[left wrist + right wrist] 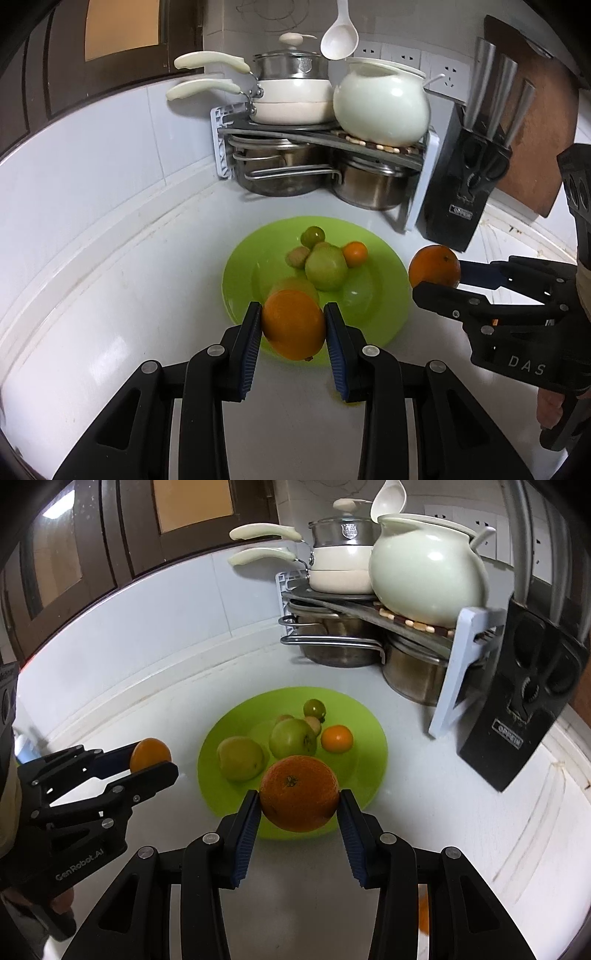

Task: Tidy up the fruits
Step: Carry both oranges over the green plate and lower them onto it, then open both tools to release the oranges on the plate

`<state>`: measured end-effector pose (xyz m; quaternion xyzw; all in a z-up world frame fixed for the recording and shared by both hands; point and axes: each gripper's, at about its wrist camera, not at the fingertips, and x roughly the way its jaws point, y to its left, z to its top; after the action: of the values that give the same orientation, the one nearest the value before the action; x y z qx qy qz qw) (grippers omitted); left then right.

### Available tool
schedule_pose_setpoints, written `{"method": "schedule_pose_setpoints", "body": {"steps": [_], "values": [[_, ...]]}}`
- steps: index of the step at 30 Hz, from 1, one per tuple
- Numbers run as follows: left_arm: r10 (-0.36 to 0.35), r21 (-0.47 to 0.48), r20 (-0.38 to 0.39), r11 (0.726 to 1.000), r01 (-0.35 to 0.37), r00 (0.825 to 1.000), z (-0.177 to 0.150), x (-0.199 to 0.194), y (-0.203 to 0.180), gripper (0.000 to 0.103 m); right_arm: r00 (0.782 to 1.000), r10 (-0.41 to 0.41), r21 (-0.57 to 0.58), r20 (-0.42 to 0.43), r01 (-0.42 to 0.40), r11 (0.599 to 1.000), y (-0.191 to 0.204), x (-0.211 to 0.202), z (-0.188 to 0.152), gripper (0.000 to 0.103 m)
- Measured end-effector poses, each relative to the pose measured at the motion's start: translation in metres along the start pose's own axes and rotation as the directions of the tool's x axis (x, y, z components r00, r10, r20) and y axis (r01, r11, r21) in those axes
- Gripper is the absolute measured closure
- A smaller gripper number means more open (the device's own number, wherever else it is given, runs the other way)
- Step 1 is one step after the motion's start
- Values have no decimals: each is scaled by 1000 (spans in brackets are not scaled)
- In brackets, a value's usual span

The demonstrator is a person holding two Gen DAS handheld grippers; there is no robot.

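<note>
Both grippers are loaded. The left gripper (pixel 292 325) is pinched on an orange (pixel 293 324) at lower centre of the left view, over the near rim of the green plate (pixel 384 314). The right gripper (pixel 298 805) is pinched on a second orange (pixel 299 793) at lower centre of the right view, likewise over the plate's near edge. Neither orange is seen to rest on the plate.

The step in hand is judged to be setting the oranges onto the plate. A bare patch at the near right of the plate is preferred for the right orange. Lowering until contact is advised before the pads are parted, since round fruit will roll. The pads should be opened slowly and withdrawn straight back. One gripper at a time is advised; they stand close together.

Fruit already on the plate: a large green fruit (pixel 325 268), a small orange (pixel 355 253), a small dark green fruit (pixel 313 236) and a pale brownish item (pixel 297 256), clustered around mid-plate.

Differences between views: a second pale green fruit (pixel 240 758) at centre left of the right view is mostly hidden behind the held orange in the left view. The knife block (pixel 458 195) with its handles is shown whole only in the left view. An orange smear on the counter, at the bottom of each frame, cannot be identified.
</note>
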<state>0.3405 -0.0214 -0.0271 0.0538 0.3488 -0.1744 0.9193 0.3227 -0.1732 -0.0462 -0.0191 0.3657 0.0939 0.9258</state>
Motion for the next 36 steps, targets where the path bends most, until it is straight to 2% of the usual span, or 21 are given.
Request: {"method": "schedule_pose_setpoints", "body": {"steps": [13,22,30,36], "values": [[-15,-14,-54,1000,15,998,38,49,16,69,999,-27,-7,-44,27,1000,-12,36,30,59],[-19,-7,-101,1000,18,995,46,81,17,69,995,-37,-1,-91,37,999,-21,59,35,59],[-15,-2,-116,1000,15,993,49,93,16,69,993,-26,11,-115,28,1000,-23,69,35,59],[-4,7,-101,1000,5,995,50,89,15,63,994,-32,20,-109,34,999,-24,67,34,56]]}}
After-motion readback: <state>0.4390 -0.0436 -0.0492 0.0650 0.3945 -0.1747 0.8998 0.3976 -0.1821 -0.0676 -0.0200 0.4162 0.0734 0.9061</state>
